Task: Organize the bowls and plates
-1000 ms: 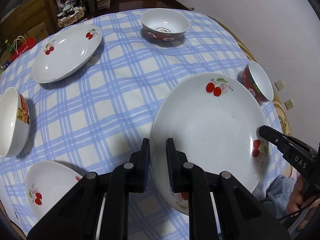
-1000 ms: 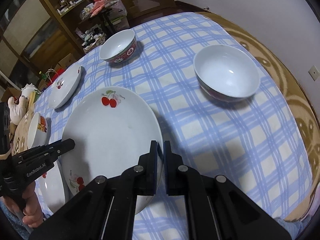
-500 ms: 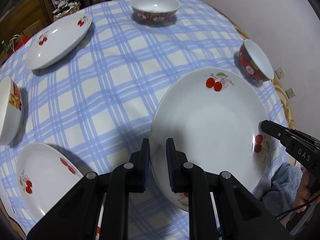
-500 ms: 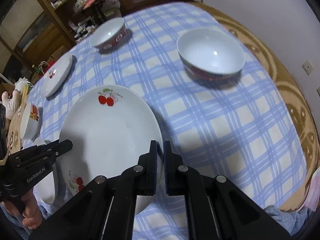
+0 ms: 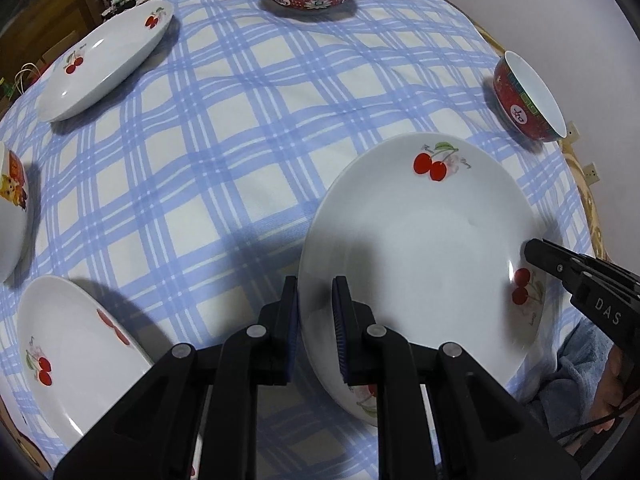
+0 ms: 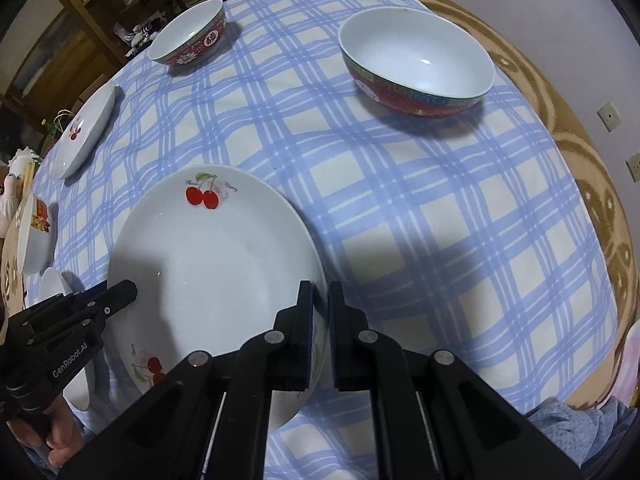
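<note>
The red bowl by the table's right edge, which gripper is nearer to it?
Right. The right gripper grips the cherry plate's right rim, on the side toward the red bowl; the left gripper grips the opposite rim, farther away.

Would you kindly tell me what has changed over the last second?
Both grippers, left and right, lifted the cherry plate they clamp by opposite rims and carried it leftward, toward the nearer plate. Their grip is unchanged; bowls and other plates stayed put.

dim indoor light from above; soft shadows fall toward the lower frame beside each dish. small glints on the plate [image 5: 420, 240]. strong fisheye bending, dark vignetted corners.
</note>
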Available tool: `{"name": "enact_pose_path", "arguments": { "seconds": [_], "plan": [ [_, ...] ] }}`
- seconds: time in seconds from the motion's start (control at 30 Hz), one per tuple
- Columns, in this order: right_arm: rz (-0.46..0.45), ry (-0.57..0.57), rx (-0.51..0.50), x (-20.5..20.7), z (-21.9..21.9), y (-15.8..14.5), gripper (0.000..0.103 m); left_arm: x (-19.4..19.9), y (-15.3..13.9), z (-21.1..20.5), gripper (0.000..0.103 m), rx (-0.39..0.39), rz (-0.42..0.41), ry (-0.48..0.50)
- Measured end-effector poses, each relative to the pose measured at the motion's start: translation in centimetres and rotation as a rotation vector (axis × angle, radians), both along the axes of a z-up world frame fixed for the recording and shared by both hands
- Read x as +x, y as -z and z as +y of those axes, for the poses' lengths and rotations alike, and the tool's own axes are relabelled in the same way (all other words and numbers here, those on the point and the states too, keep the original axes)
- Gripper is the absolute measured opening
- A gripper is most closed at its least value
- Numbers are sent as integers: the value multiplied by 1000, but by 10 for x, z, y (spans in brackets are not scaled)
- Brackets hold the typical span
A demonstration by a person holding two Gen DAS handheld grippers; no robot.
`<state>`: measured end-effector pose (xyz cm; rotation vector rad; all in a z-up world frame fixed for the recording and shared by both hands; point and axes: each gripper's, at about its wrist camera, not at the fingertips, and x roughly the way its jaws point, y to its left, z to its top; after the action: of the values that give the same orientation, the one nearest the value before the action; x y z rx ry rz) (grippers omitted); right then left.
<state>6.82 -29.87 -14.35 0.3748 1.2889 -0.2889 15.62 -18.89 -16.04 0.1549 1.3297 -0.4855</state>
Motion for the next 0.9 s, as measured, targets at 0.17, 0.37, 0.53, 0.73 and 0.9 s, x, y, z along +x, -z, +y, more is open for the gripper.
{"name": "enact_pose_path", "arguments": {
  "seconds": [0.17,0.37,0.53,0.73,0.9],
  "plan": [
    [-19,30,16,-3,-4,4,9,0,1,-2,17,11,-4,-1],
    [-34,48,14,-6,-5,3,8,0,2,-3,18,12,-2,7],
    [-37,37,2,-6,-4,3,9,-2,0,-6,19,31,-16,21],
    [-44,43,-15,-8,-2,3,9,-4,0,-10,19,35,-18,25],
    [-41,32,-43,-8,2,2,9,-3,-1,-10,20,48,-16,30]
  ]
}}
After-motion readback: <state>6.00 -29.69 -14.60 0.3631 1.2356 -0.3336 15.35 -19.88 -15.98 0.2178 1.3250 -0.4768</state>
